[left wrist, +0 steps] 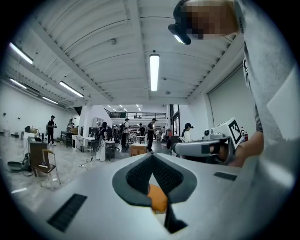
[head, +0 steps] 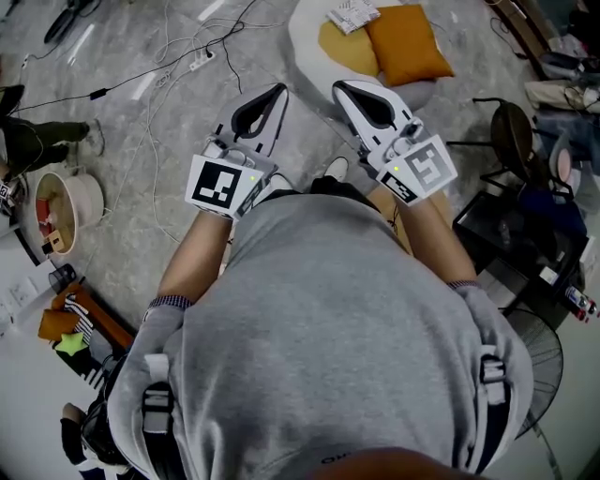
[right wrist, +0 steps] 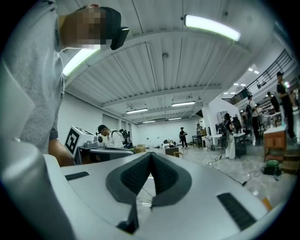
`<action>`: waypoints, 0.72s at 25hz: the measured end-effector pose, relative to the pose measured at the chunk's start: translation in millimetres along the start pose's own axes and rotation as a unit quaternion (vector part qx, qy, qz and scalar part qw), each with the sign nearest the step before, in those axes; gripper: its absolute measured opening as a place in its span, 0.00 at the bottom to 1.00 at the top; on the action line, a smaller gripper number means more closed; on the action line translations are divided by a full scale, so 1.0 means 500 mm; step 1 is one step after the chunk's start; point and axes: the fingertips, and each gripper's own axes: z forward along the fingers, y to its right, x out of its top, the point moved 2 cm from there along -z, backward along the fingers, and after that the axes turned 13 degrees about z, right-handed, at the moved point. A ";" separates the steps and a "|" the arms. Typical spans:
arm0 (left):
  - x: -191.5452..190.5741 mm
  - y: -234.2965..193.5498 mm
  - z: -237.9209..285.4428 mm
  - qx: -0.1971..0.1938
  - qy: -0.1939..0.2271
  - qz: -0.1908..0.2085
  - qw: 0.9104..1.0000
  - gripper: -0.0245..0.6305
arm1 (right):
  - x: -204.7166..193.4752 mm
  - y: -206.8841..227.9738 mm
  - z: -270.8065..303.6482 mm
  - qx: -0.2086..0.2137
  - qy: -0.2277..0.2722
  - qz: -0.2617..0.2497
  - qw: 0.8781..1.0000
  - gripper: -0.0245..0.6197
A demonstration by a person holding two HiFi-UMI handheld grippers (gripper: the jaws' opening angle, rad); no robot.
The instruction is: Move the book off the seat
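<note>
Book (head: 353, 14): lies at the far edge of the white seat (head: 305, 42), just beside the orange cushion (head: 408, 42). The frame cuts off its top, and nothing is touching it.
Yellow cushion (head: 339, 49): flat on the seat, on the near side of the book. I can't tell whether the book overlaps it.
Left gripper (head: 278, 90): fingers pressed together, with nothing between them. The orange patch behind them in the left gripper view I take to be the cushion further off, not something held.
Right gripper (head: 340, 86): fingers together as well and empty; only bare floor shows past them.
Why held so: I carry both level and side by side in front of my chest, tips aimed at the near edge of the seat. I judge this an approach carry, closed because nothing is in reach to grasp.
Stage: the book is not yet off the seat, and no grasp has begun.
What the reach needs: I think one pair of fingers has to part and then pass over the cushions to the far edge. Bumping the orange cushion into the book is the risk.
Floor: grey marbled, with loose cables and a power strip (head: 199, 60) left of the seat.
Room: a large open hall with a ribbed ceiling and strip lights. People stand at benches well away.
</note>
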 end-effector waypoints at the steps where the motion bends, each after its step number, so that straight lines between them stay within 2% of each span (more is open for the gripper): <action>1: -0.003 -0.001 0.000 0.000 -0.005 0.000 1.000 0.06 | 0.001 -0.001 0.000 0.000 0.001 -0.004 1.000 0.05; 7: 0.000 0.001 0.000 -0.008 0.020 0.015 1.000 0.07 | 0.003 0.011 -0.006 -0.028 0.008 -0.017 0.999 0.07; 14: -0.022 -0.014 -0.005 -0.022 0.001 0.008 1.000 0.45 | -0.019 0.026 0.013 -0.038 -0.016 0.004 0.999 0.53; 18: -0.032 -0.030 -0.016 -0.021 -0.005 0.006 1.000 0.52 | -0.065 0.037 0.016 -0.038 -0.038 0.007 0.999 0.67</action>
